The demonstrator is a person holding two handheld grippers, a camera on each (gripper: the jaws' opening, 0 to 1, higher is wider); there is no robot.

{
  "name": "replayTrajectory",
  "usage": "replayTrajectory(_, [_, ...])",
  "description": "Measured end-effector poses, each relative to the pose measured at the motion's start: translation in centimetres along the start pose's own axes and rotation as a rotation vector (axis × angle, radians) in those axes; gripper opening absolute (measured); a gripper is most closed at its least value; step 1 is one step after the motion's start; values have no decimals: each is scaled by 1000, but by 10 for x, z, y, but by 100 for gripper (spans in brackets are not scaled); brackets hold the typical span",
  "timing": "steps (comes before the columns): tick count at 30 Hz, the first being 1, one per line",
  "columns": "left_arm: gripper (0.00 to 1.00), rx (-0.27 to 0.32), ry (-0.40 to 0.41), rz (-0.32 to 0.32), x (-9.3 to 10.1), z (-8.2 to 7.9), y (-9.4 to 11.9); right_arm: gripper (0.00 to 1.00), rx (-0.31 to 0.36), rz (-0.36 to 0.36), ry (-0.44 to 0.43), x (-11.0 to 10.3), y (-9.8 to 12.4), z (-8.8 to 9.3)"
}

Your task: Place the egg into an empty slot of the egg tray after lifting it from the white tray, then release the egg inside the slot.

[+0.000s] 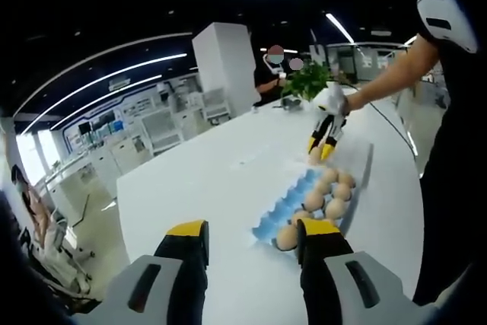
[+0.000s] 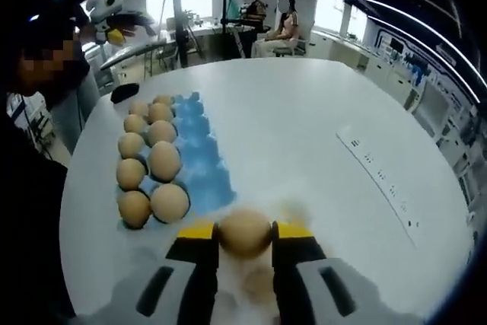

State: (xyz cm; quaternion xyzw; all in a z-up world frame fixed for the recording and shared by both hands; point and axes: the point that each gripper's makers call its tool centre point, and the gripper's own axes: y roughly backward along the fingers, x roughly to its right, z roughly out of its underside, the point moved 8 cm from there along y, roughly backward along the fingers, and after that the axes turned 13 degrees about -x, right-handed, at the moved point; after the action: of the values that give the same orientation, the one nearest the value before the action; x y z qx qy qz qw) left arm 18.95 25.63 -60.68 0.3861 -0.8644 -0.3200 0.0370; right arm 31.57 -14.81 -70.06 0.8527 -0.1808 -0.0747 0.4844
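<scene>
In the right gripper view, the right gripper (image 2: 245,235) has its yellow-tipped jaws clamped on an egg (image 2: 245,232), which sits squarely between the tips at about six o'clock in the view. Just below the held egg, between the jaws, a second pale egg shape shows blurred, resting on what looks like the white tray (image 2: 300,211); its outline is hard to make out. At about ten o'clock from the gripper lies the blue egg tray (image 2: 196,159) on the white table (image 2: 304,119). Eggs fill its left two columns, while the slots along its right side, nearest the gripper, are bare blue.

In the left gripper view, the left gripper (image 1: 251,235) stands with its jaws apart, holding nothing, above the table edge. The egg tray (image 1: 285,207) lies at about one o'clock from it, its near corner just beside the right jaw tip. Farther along, at about one o'clock, the right gripper (image 1: 322,150) points down past the tray's far end.
</scene>
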Motion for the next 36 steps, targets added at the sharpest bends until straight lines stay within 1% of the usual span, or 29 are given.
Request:
replayTrajectory(2, [47,3,1,2,0,0,0,27,15,-11,-14,-1,3,-4])
replayTrajectory(7, [48,-1,0,5,1,1,0,27,43,-11,15,-9,1,-14])
replayTrajectory(11, [49,-6,3,3,1,3,0,27,90,-37,18,-17,-3,-31])
replayTrajectory(13, [49,-12,1,4,1,4,1,27,111,-40,33,-21,-6,-41])
replayTrajectory(14, [49,-11,1,4,2,4,1,27,113,-55,38,-24,-10,-46])
replayTrajectory(19, [49,-13,3,2,2,6,4,27,126,-75,63,-33,-21,-63])
replayTrajectory(24, [49,-14,6,-3,2,7,6,27,131,-96,79,-37,-28,-73])
replayTrajectory(26, [49,-13,8,-6,1,8,7,27,140,-90,88,-38,-29,-77])
replayTrajectory(29, [49,-16,6,-4,1,8,6,27,142,-100,94,-41,-34,-83])
replayTrajectory(36, [49,-17,13,0,0,11,5,27,151,-130,104,-49,-47,-100])
